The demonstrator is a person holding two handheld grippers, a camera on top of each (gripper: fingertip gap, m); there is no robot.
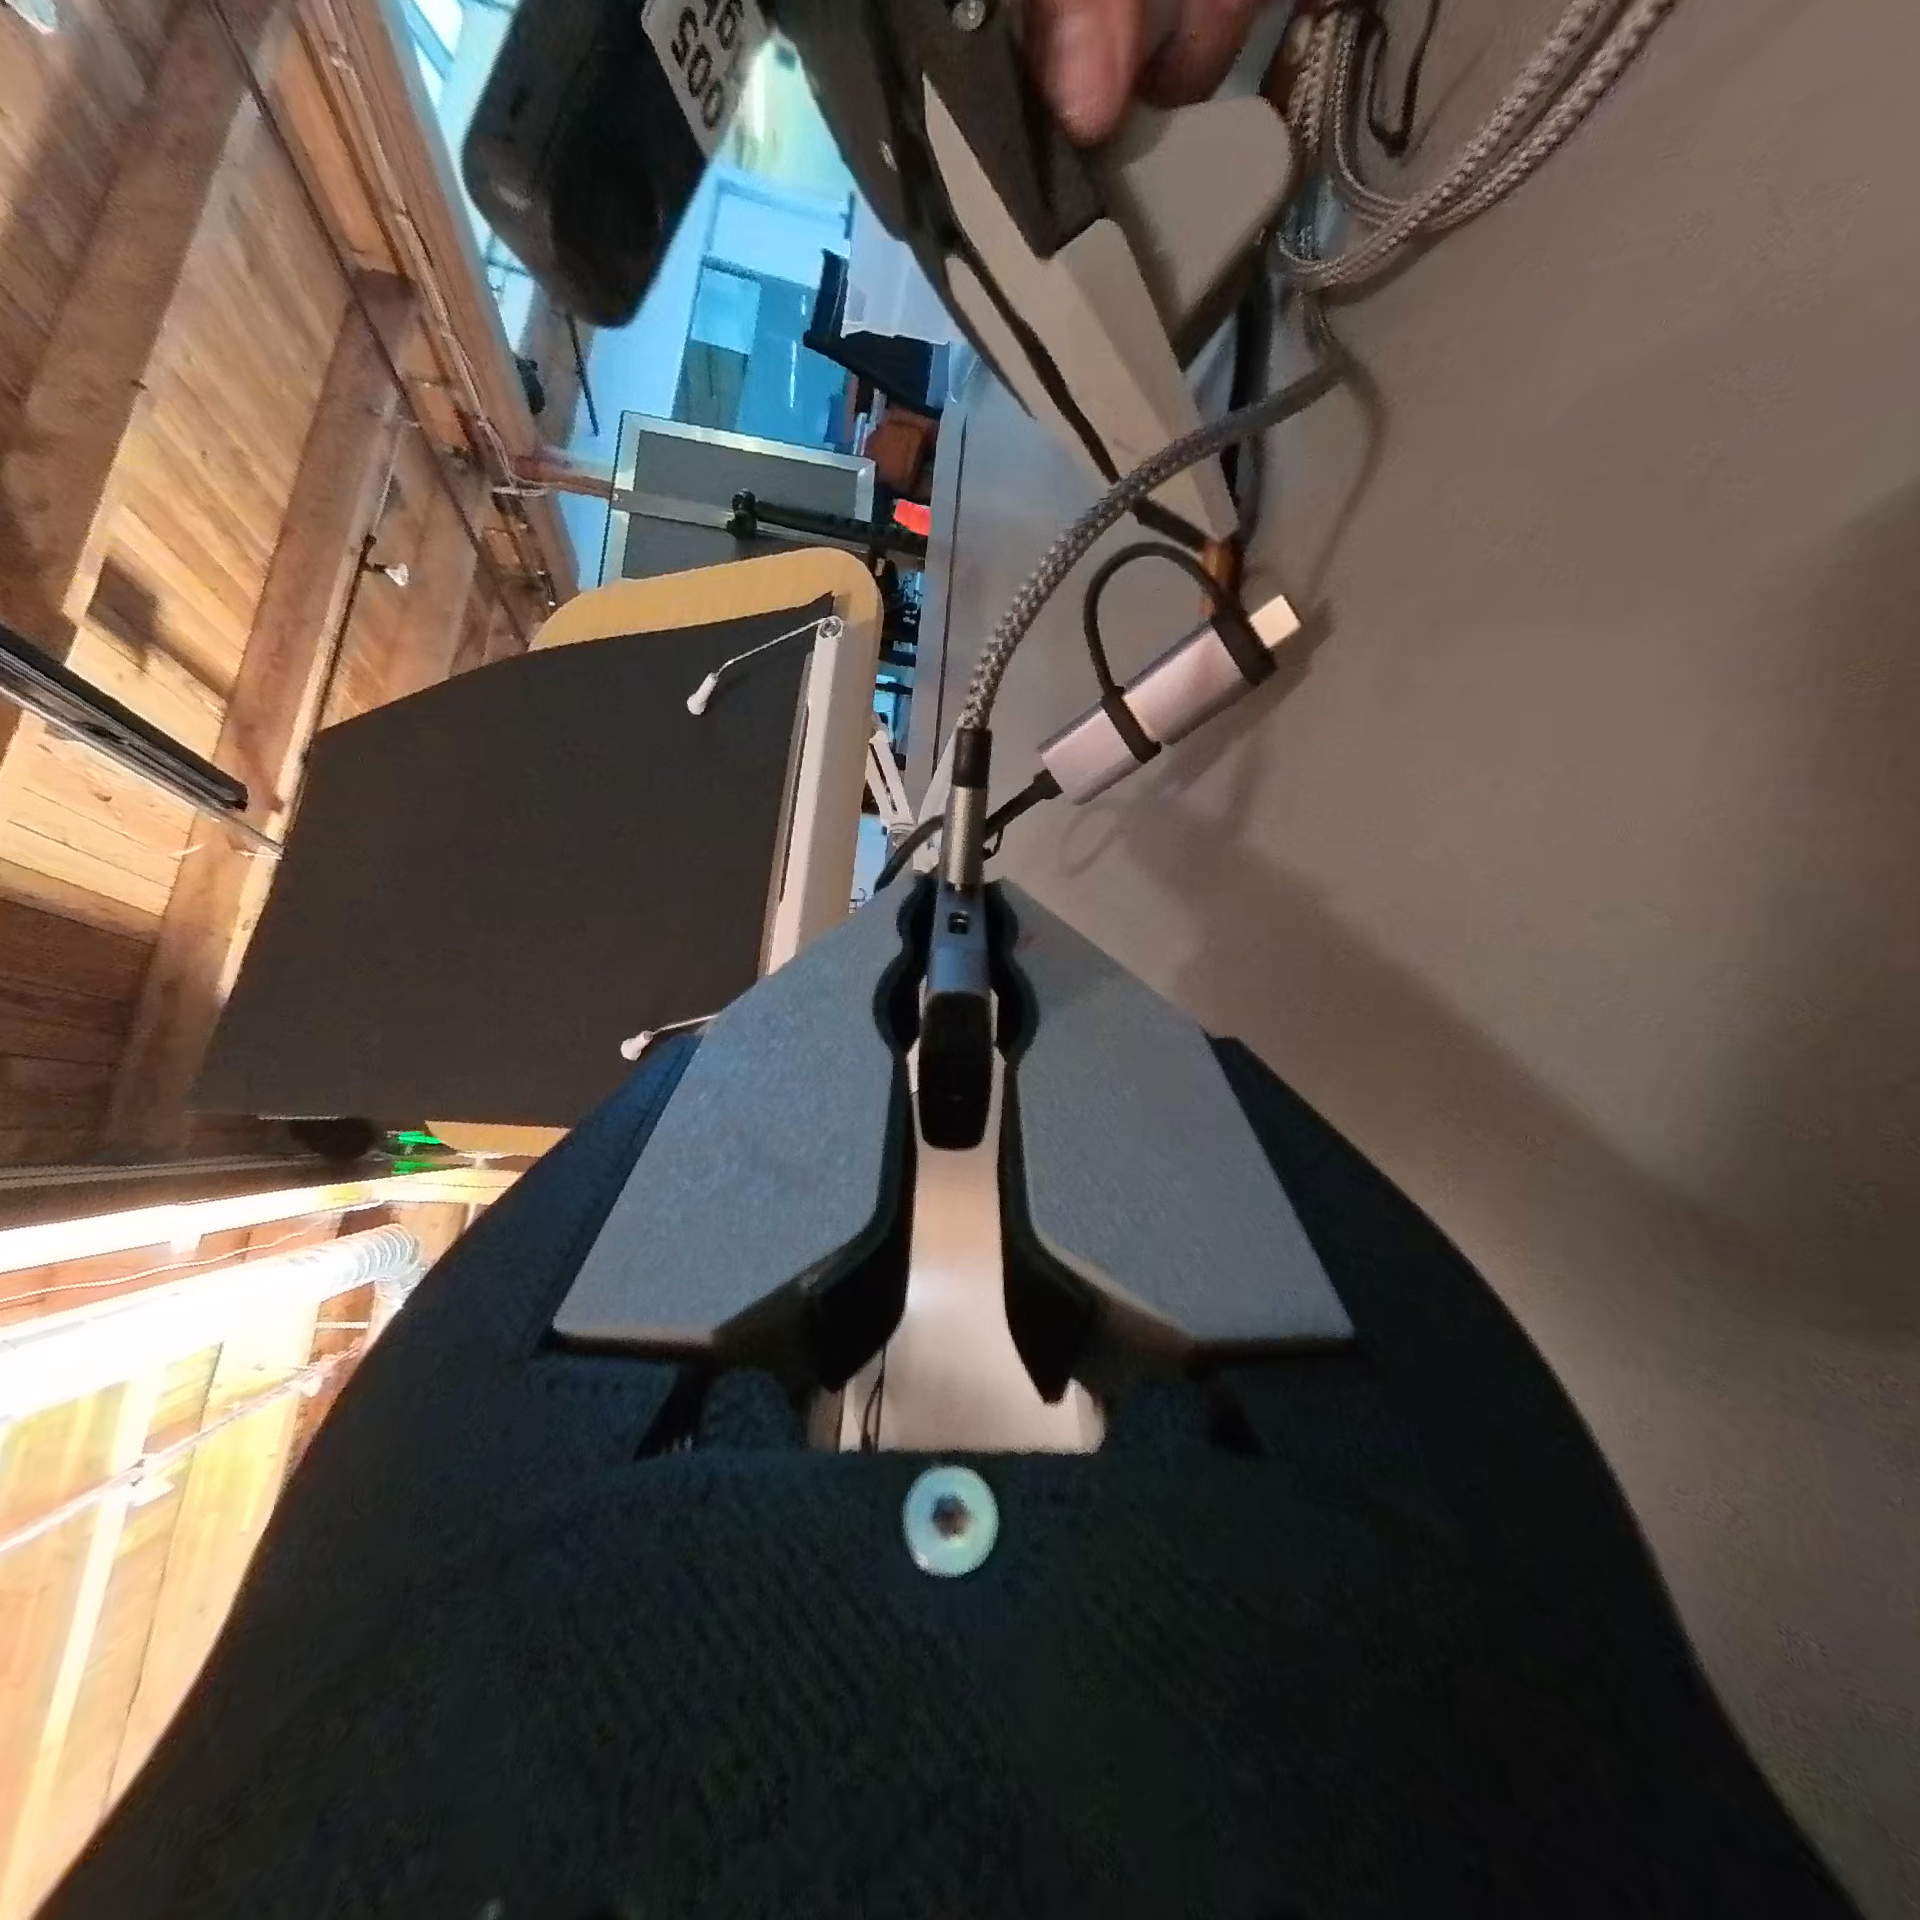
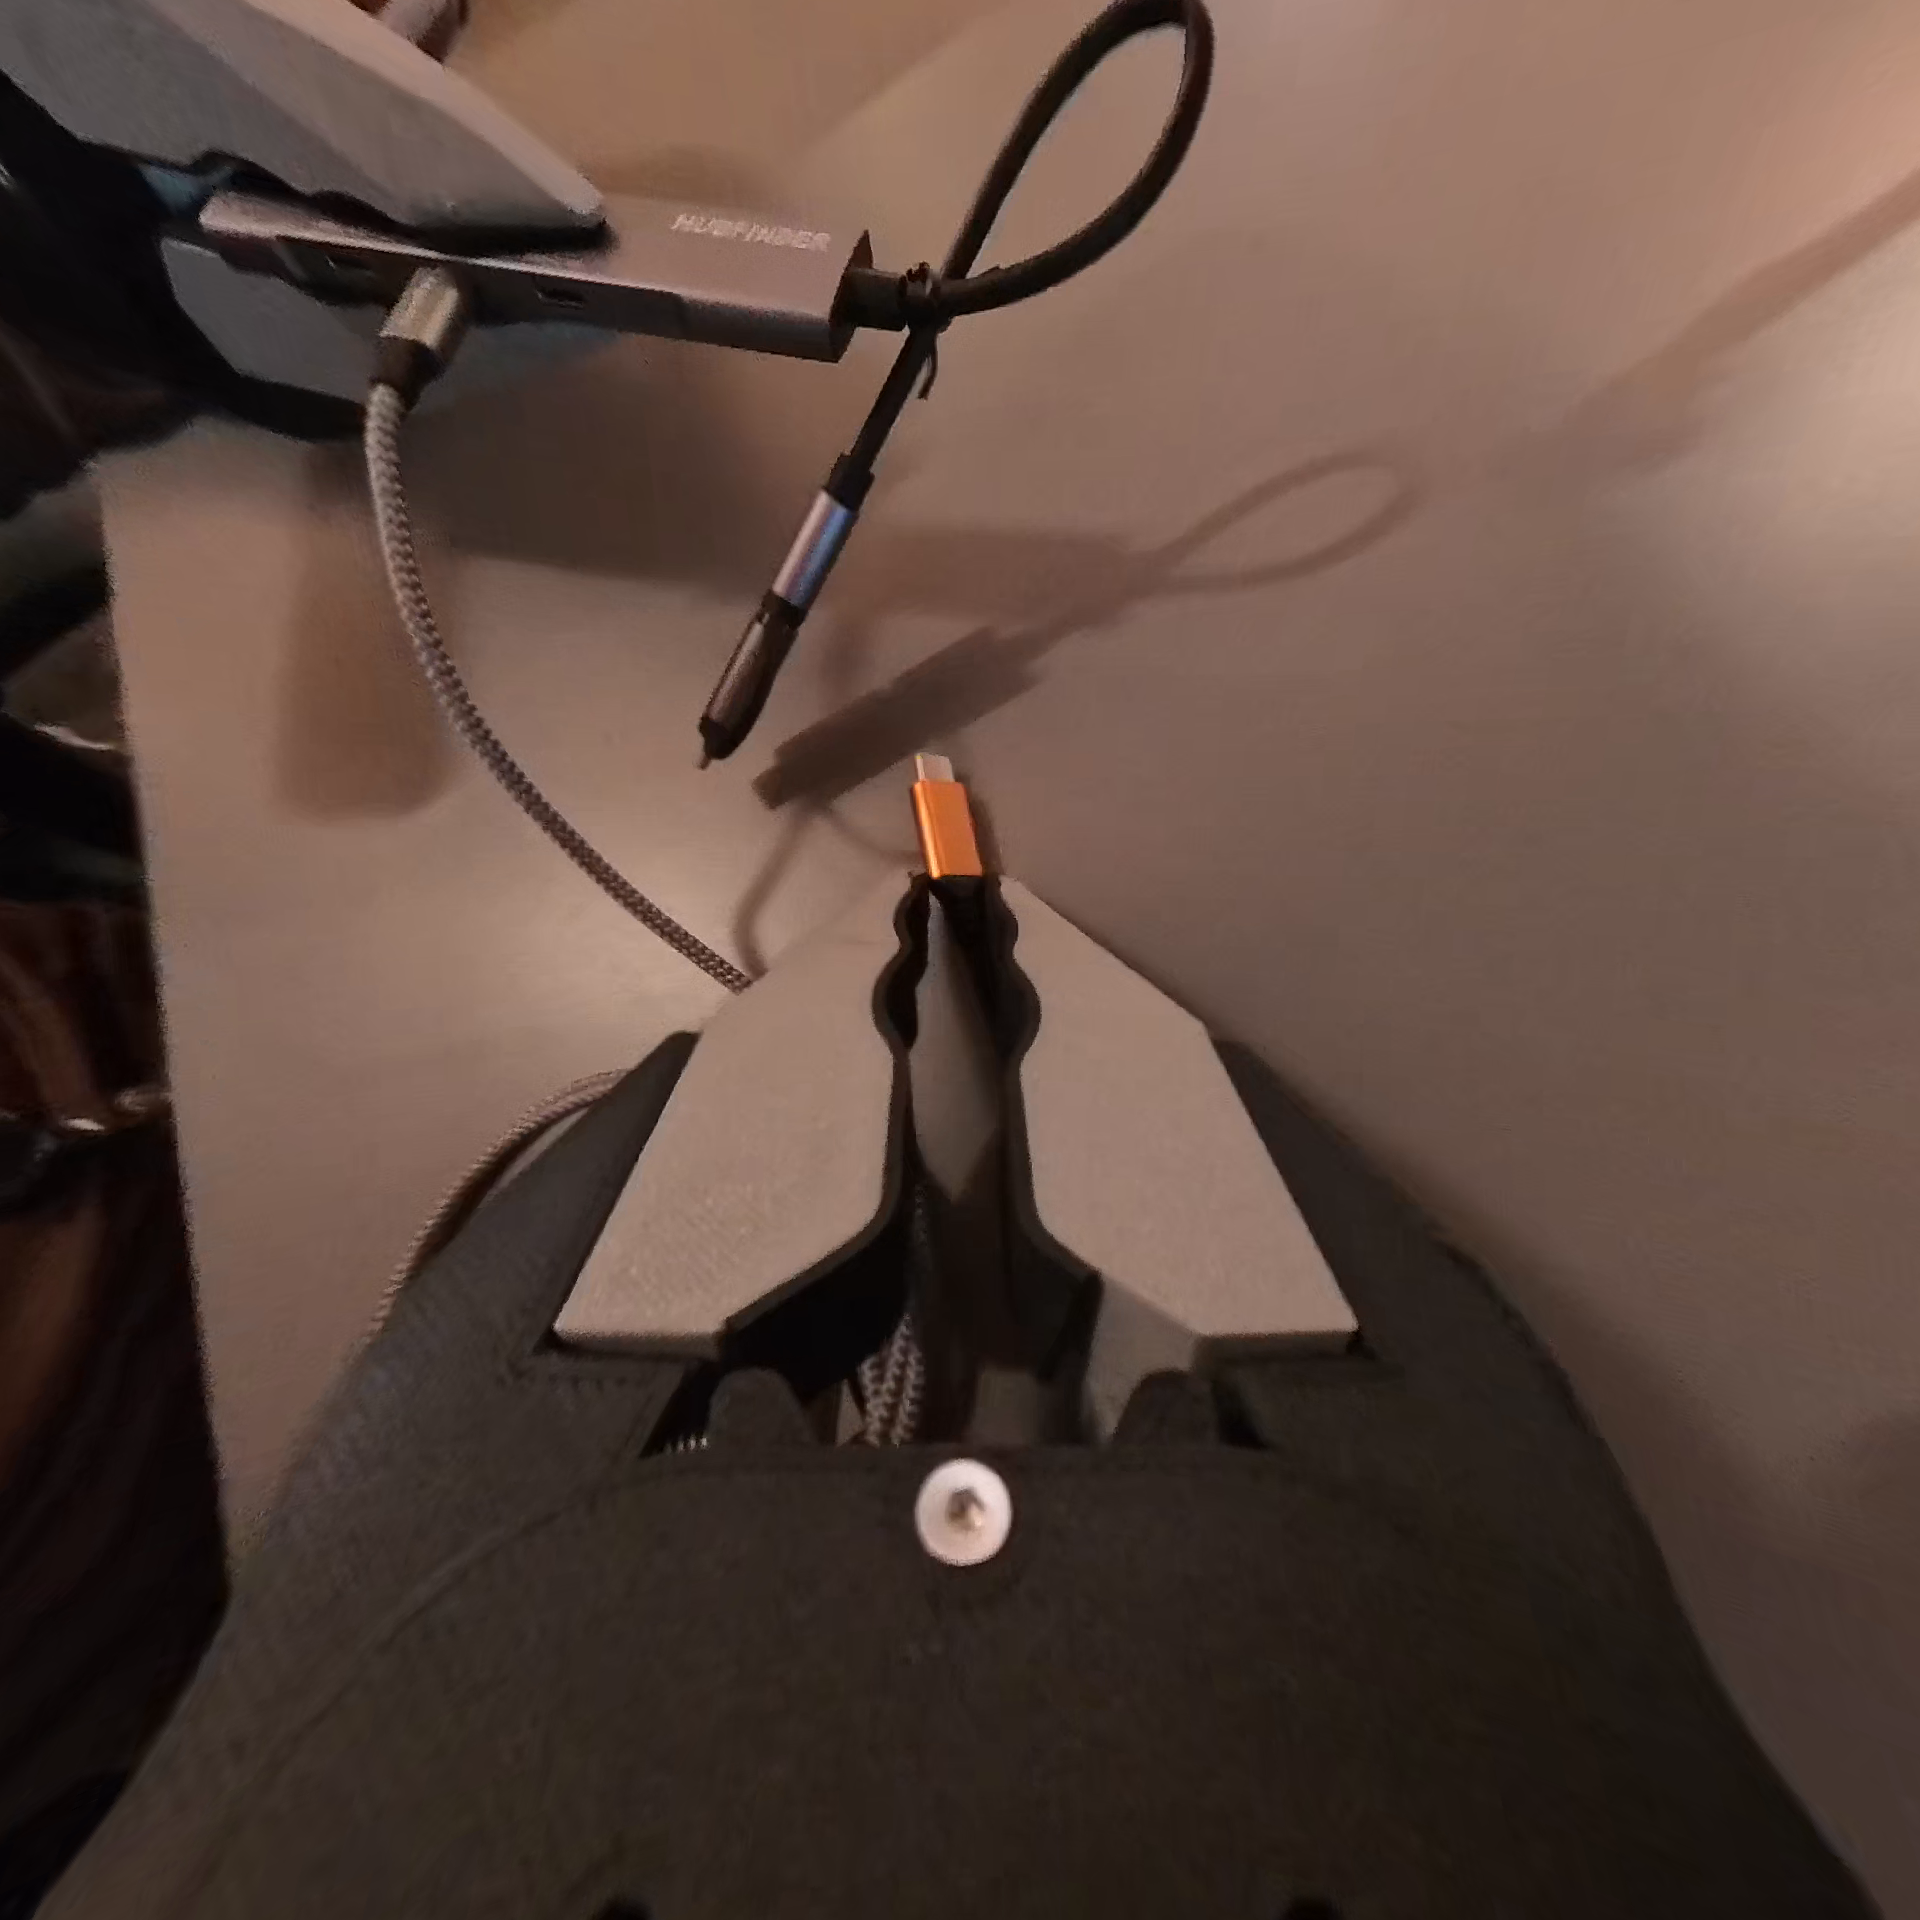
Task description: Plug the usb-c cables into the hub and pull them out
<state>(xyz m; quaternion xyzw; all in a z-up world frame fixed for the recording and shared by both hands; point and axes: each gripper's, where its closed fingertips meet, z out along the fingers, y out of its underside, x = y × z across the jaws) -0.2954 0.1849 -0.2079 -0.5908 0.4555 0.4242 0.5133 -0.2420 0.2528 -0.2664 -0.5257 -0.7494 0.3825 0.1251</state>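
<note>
Hub (image 2: 717,286) sits pinched in my left gripper (image 1: 961,894), up above the desk (image 2: 1455,623), one grey cable (image 2: 416,343) plugged in. My right gripper (image 2: 951,883) squeezes the orange plug (image 2: 943,831) just below it.

- left gripper (image 1: 961,904) clamped on the hub (image 1: 954,1039), which runs edge-on between the fingers (image 1: 769,1122)
- braided cable (image 1: 1049,582) plugged into the hub's far end; it arcs up toward the right gripper (image 1: 1216,499)
- hub's own lead loops to a silver plug (image 1: 1153,712) hanging beside the table (image 1: 1558,935)
- a hand (image 1: 1101,52) grips the right gripper at the top; its jaw state cannot be told
</note>
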